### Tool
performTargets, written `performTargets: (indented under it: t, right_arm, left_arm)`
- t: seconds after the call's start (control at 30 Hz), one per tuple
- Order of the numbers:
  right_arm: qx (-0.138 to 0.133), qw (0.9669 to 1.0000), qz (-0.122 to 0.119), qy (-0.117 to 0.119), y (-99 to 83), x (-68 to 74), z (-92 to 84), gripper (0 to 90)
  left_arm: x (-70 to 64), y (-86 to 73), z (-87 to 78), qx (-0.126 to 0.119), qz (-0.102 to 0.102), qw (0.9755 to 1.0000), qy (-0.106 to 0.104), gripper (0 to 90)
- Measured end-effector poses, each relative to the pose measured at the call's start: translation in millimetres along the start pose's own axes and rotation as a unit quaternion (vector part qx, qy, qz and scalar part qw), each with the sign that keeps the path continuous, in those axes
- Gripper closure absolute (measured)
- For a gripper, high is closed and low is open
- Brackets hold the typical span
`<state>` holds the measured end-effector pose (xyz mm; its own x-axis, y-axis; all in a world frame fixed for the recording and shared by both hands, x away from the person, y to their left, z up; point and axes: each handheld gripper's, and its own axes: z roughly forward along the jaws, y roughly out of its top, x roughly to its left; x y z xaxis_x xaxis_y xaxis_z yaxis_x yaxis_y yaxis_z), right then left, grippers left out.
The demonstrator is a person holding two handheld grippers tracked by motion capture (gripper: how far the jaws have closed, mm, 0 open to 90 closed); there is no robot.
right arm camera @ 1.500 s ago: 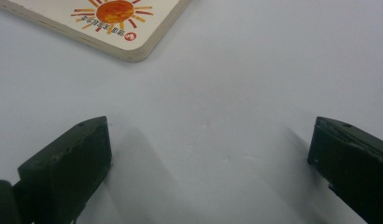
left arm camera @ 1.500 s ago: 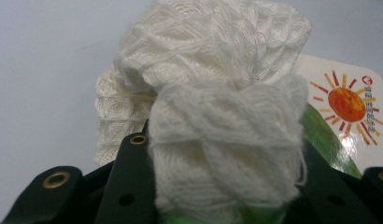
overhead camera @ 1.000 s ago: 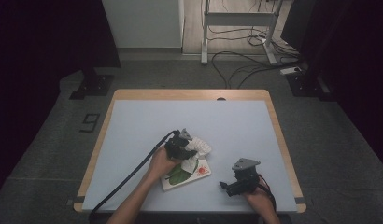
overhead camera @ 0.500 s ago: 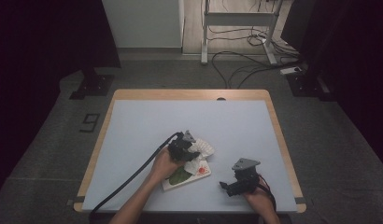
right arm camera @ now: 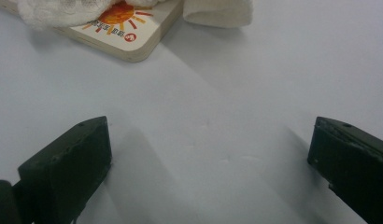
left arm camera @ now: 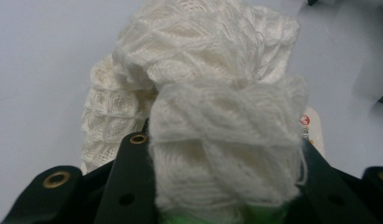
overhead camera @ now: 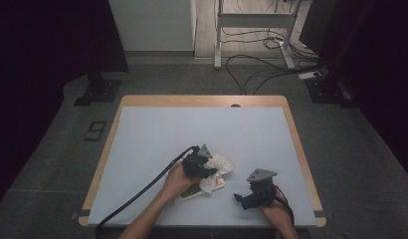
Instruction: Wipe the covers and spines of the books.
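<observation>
A white knitted cloth (left arm camera: 217, 93) is bunched up between the jaws of my left gripper (left arm camera: 224, 179), which is shut on it. In the high view the left gripper (overhead camera: 210, 173) holds the cloth (overhead camera: 223, 163) over a small printed board (overhead camera: 191, 193) near the table's front middle. An orange sun is printed on the board (right arm camera: 129, 37), and the cloth (right arm camera: 63, 11) covers part of it. My right gripper (right arm camera: 210, 140) rests low on the table just right of the board, jaws wide apart with nothing between them. In the high view the right gripper (overhead camera: 240, 199) points left toward the board.
The pale table top (overhead camera: 202, 129) has a wooden rim. The left gripper's black cable (overhead camera: 137, 196) runs off the front left edge. Beyond the table, cables (overhead camera: 256, 64) and stand feet lie on the floor.
My left gripper with the cloth has shifted slightly to the right and nearer. The right gripper has stayed still.
</observation>
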<state>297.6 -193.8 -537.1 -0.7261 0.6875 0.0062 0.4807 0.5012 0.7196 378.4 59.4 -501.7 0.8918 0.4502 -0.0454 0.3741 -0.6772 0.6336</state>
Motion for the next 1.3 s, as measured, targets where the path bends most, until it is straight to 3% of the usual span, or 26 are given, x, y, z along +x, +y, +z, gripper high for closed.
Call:
performTargets:
  t: [0.43, 1.3]
  right_arm:
    - [0.0, 1.0, 0.0, 0.0, 0.0, 0.1, 0.0, 0.0]
    - [0.0, 1.0, 0.001, 0.0, 0.0, 0.1, 0.0, 0.0]
  left_arm:
    - [0.4, -6.9, -6.5, 0.003, 0.005, 1.0, 0.0, 64.7]
    - [-0.5, -45.0, -38.6, -0.005, -0.01, 0.9999, 0.003, 64.8]
